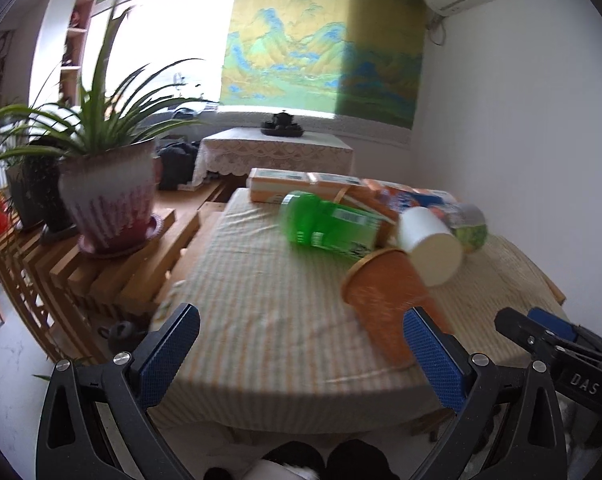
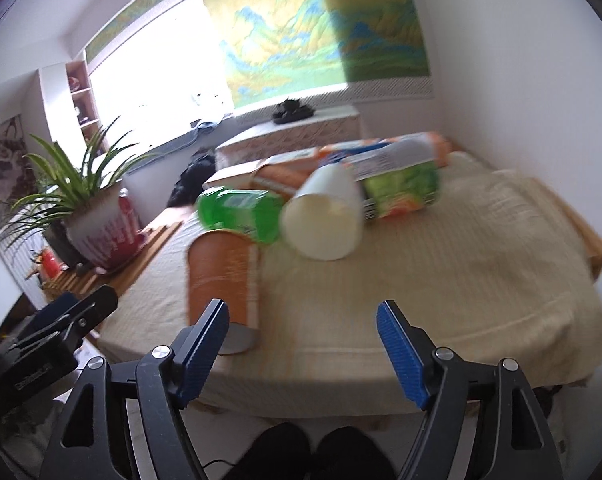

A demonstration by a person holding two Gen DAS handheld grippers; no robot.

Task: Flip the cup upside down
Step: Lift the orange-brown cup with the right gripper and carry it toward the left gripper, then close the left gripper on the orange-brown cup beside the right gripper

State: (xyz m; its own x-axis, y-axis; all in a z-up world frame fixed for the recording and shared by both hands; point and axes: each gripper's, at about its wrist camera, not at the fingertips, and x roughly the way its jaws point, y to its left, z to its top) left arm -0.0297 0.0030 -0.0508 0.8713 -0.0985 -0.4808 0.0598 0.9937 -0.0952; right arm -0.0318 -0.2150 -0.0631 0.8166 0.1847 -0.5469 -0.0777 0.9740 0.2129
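An orange paper cup [image 1: 389, 300] lies on its side on the cloth-covered table [image 1: 269, 312], mouth towards the far side. It also shows in the right wrist view [image 2: 221, 276], base end near the table's front edge. A white paper cup [image 1: 431, 246] lies on its side behind it, also in the right wrist view [image 2: 325, 220]. My left gripper [image 1: 301, 348] is open and empty, its right finger just in front of the orange cup. My right gripper [image 2: 303, 344] is open and empty, its left finger beside the orange cup's base.
A green plastic bottle [image 1: 329, 224] lies behind the cups, with orange boxes [image 1: 301, 184] and a snack package [image 2: 405, 180] at the table's back. A potted plant [image 1: 109, 196] stands on wooden slats to the left. The right gripper shows at the left wrist view's right edge [image 1: 549, 340].
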